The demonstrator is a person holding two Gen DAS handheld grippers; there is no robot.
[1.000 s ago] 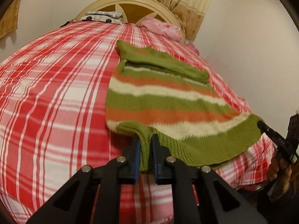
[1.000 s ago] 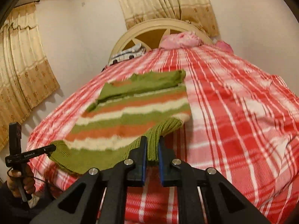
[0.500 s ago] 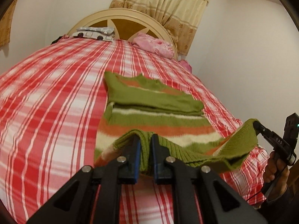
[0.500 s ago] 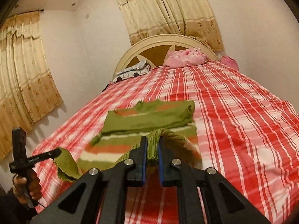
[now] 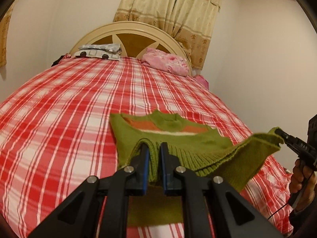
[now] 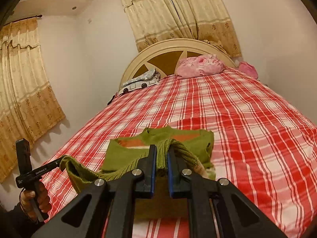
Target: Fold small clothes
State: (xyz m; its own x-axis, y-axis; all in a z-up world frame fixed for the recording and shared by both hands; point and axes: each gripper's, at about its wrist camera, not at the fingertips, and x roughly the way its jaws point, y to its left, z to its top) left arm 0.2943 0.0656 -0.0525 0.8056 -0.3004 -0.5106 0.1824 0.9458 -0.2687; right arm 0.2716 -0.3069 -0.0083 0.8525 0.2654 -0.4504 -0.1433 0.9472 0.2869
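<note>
A small green, orange and cream striped knit sweater point(image 5: 174, 136) lies on the red plaid bed point(image 5: 69, 119), collar end away from me. My left gripper point(image 5: 154, 148) is shut on the left corner of its ribbed green hem. My right gripper point(image 6: 161, 150) is shut on the right corner of the hem point(image 6: 164, 156). Both hold the hem lifted above the bed, stretched between them over the sweater's body point(image 6: 126, 152). The right gripper also shows in the left wrist view point(image 5: 281, 133), and the left gripper in the right wrist view point(image 6: 59, 161).
A cream and brown headboard point(image 5: 130, 37) stands at the far end. A pink pillow point(image 5: 166, 61) and a folded patterned cloth point(image 5: 99, 51) lie near it. White walls close in on the right point(image 5: 267, 69). Curtains point(image 6: 19, 79) hang on the left.
Both grippers have lifted the hem off the bed and carried it forward toward the collar, so the lower striped part is now covered and the sweater is doubling over.
</note>
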